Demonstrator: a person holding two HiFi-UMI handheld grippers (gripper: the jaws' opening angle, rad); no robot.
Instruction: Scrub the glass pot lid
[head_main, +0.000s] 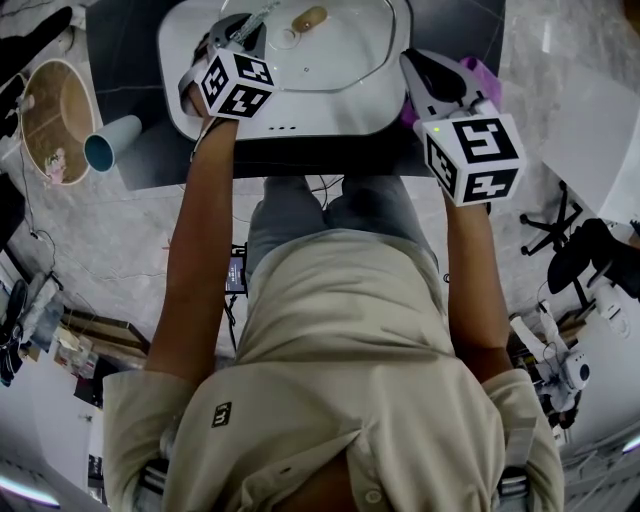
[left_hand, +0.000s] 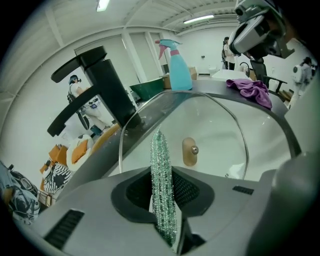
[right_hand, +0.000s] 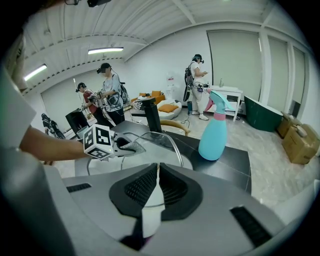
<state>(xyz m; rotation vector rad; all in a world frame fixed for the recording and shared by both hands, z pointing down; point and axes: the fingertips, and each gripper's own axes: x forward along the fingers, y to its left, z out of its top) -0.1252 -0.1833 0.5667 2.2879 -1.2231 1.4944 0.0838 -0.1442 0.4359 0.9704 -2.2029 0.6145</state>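
The glass pot lid (head_main: 335, 45) with a wooden knob (head_main: 309, 18) lies in the white sink (head_main: 180, 70). My left gripper (head_main: 245, 30) hovers over the lid's left rim, shut on a sparkly silver-green scrubber (left_hand: 161, 150). In the left gripper view the lid (left_hand: 215, 125) and its knob (left_hand: 189, 151) lie just beyond the scrubber's tip, apart from it. My right gripper (head_main: 425, 70) sits at the sink's right edge, shut with nothing held. From the right gripper view I see the lid (right_hand: 165, 142) and the left gripper (right_hand: 125, 146) ahead.
A black faucet (left_hand: 95, 85) stands at the sink's back. A blue spray bottle (right_hand: 215, 132) stands on the dark counter, and a purple cloth (left_hand: 252, 90) lies beside the sink. A pale blue cup (head_main: 110, 142) lies left of the counter. Several people stand in the room behind.
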